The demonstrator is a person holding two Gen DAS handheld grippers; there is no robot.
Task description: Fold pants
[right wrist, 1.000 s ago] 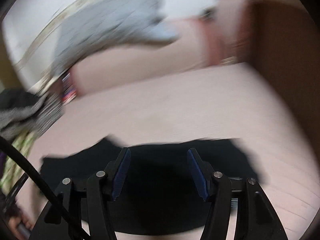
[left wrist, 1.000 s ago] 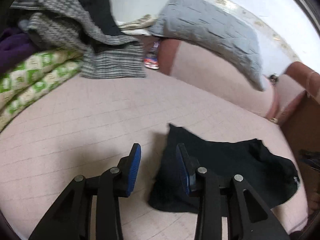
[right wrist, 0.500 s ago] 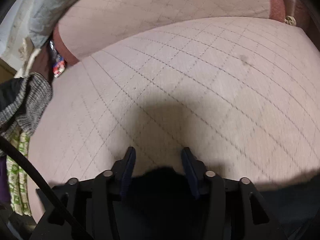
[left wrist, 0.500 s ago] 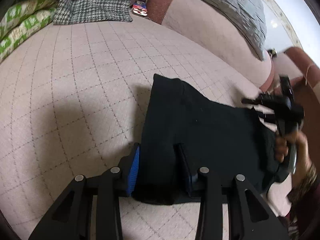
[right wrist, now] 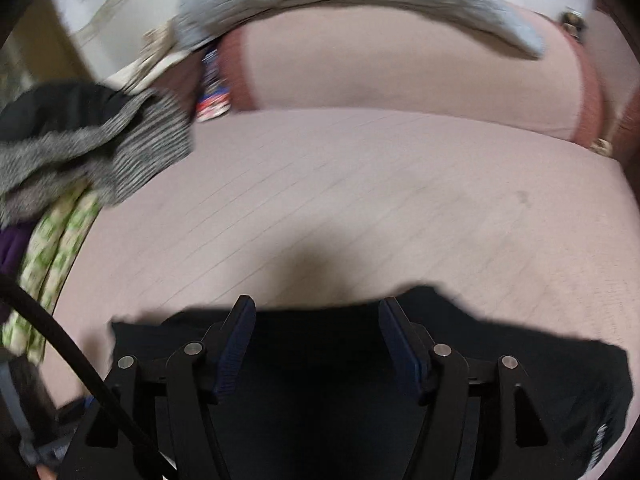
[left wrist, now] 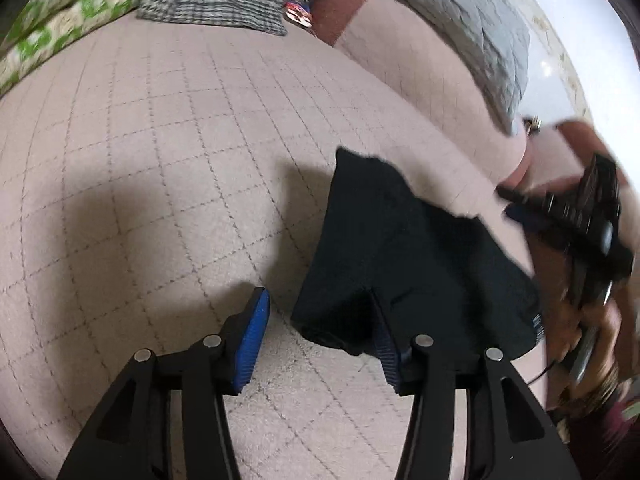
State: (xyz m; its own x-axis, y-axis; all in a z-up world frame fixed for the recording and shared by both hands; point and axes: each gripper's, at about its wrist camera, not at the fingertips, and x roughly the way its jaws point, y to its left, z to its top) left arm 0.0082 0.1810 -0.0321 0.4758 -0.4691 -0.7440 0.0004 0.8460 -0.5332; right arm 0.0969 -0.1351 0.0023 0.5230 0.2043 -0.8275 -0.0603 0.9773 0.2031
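Note:
The black pants (left wrist: pixel 404 264) lie folded in a flat bundle on the pink quilted sofa seat (left wrist: pixel 160 184). My left gripper (left wrist: pixel 316 328) is open just above the seat, its right finger over the bundle's near left corner, its left finger on bare seat. It holds nothing. My right gripper (right wrist: pixel 318 336) is open above the same pants (right wrist: pixel 500 364), which fill the bottom of the right wrist view. From the left wrist view the right gripper (left wrist: pixel 580 216) shows blurred, held in a hand at the pants' right end.
A pile of grey and black clothes (right wrist: pixel 92 148) on a green patterned cushion (left wrist: pixel 60 20) sits at the seat's left end. A grey quilted cushion (left wrist: pixel 460 16) leans on the pink backrest (right wrist: pixel 400 68). A small colourful packet (right wrist: pixel 212 100) is wedged at the backrest.
My left gripper has opened off the pants' corner and drawn back. My right gripper has lifted and pulled back, so more of the seat and the backrest show.

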